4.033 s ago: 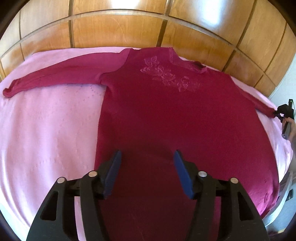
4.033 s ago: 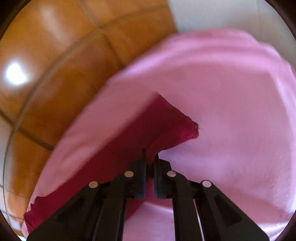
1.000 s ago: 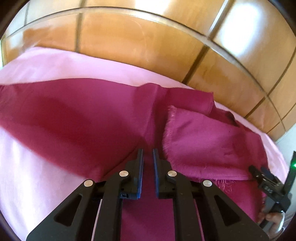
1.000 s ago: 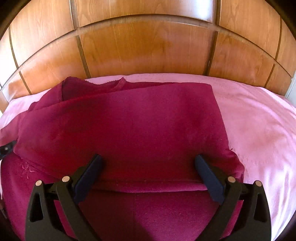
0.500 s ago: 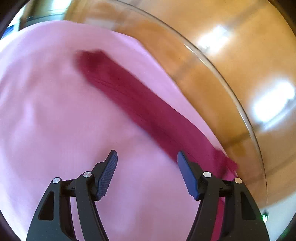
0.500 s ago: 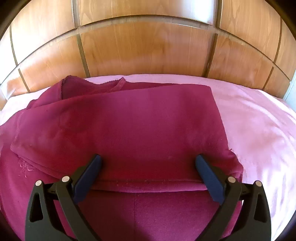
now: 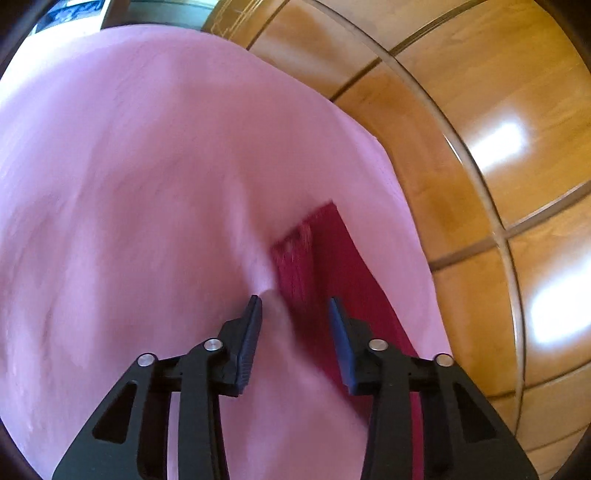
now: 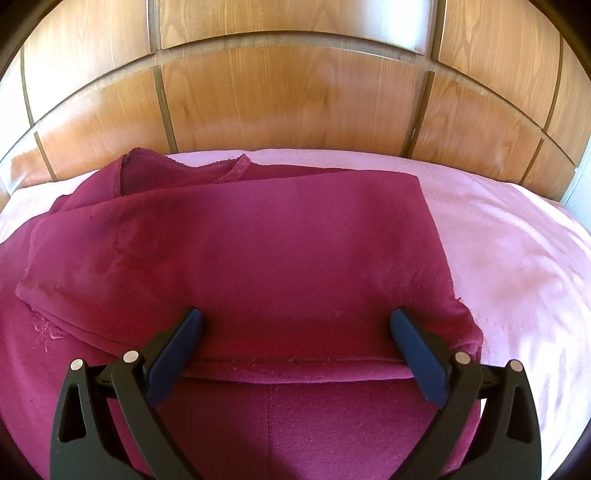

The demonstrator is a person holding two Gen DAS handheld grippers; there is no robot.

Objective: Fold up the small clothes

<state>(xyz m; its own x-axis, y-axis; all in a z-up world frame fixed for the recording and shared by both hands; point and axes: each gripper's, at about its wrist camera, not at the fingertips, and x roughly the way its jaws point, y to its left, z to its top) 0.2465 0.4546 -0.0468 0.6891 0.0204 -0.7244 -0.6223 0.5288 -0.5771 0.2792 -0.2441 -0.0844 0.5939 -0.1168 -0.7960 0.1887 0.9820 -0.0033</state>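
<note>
A dark red long-sleeved top [image 8: 280,251] lies on a pink bedsheet [image 8: 517,266], its right side and sleeve folded over the body. My right gripper [image 8: 295,332] is open and empty, hovering over the folded part near its lower edge. In the left wrist view the top's left sleeve [image 7: 332,266] stretches along the sheet [image 7: 129,184], its ribbed cuff just ahead of the fingers. My left gripper [image 7: 295,314] is open, partly narrowed, with the cuff between the fingertips and a small pinch of sheet by the left finger.
A glossy wooden headboard [image 8: 288,92] runs along the far edge of the bed; it also shows at the right of the left wrist view [image 7: 498,147]. The sheet's edge drops off beyond the cuff. A dark doorway or furniture [image 7: 147,11] shows at the top left.
My left gripper opened, swung left to the outstretched sleeve and moved up to its cuff, the jaws narrowing. My right gripper has stayed open over the folded side, drifting slightly closer.
</note>
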